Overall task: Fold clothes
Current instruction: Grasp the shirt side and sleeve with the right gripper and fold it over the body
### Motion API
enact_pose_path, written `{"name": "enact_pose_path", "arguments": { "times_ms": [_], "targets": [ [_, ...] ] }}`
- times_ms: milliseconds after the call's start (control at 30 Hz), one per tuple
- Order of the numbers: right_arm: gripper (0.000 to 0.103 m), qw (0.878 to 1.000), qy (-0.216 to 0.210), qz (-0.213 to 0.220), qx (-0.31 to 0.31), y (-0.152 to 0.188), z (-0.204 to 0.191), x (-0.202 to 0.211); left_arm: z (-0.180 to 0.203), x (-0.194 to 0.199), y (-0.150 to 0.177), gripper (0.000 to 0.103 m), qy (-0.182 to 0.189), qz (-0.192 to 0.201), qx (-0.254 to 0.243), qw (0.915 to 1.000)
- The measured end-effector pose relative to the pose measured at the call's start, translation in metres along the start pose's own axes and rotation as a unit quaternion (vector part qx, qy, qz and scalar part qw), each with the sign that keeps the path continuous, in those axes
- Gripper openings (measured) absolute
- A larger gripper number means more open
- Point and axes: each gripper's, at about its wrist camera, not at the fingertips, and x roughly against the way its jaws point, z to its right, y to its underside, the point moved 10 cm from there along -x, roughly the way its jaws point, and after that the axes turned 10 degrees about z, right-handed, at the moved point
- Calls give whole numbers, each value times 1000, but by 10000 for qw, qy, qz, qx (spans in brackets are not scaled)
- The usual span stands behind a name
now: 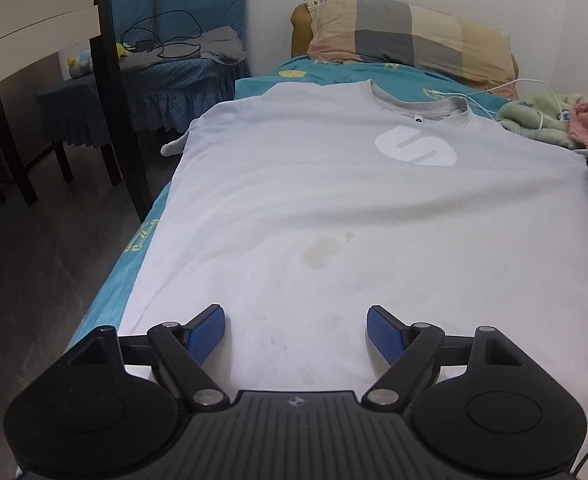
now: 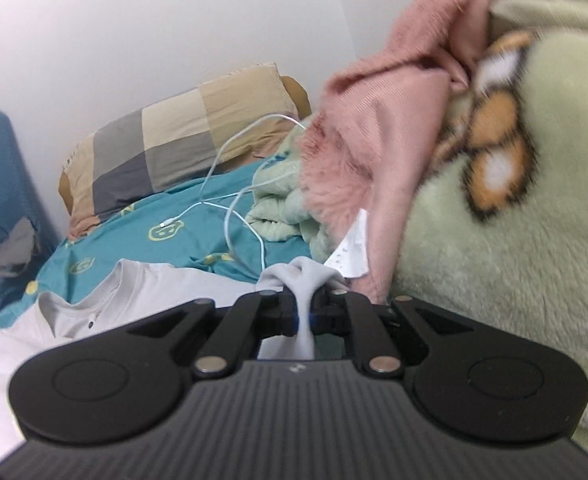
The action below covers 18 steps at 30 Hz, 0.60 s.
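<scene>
T-shirt [image 1: 334, 208] lay flat, face up on the bed [image 1: 105, 304], no fold made yet. Right gripper [image 2: 304, 312] was pinched shut on a bunched sleeve [image 2: 304, 280]; left gripper [image 1: 296, 330] hung wide open and empty over the hem. Blankets [image 2: 514, 220] crowded the right edge; left edge dropped to floor.
</scene>
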Motion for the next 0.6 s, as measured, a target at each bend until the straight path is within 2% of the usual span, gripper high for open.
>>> {"name": "enact_pose_path", "arguments": {
  "times_ms": [100,200,300,367,500,567,600],
  "targets": [
    [8,9989,-48,208,416,-11,-28,11,-5,-2,-4,81,29,-13,130,9999],
    [8,9928,-385,525,1008,-22,-81,32,-12,-3,-9,81,88,-2,425,9991],
    [8,9784,-950,801,1654,-16,-148,61,-22,1,-16,81,30,104,677,9976],
    [8,9668,-1344,790,2024,3,-191,75,-31,3,-18,82,-16,132,869,9961],
    [9,9470,-2019,275,2483,61,-248,83,-47,7,-21,82,-106,166,1186,9927],
    [11,9373,-2407,-244,2508,88,-263,82,-52,8,-21,82,-144,186,1234,9921],
    [16,9328,-2570,-527,2471,98,-265,83,-54,8,-21,82,-167,191,1250,9918]
  ]
}}
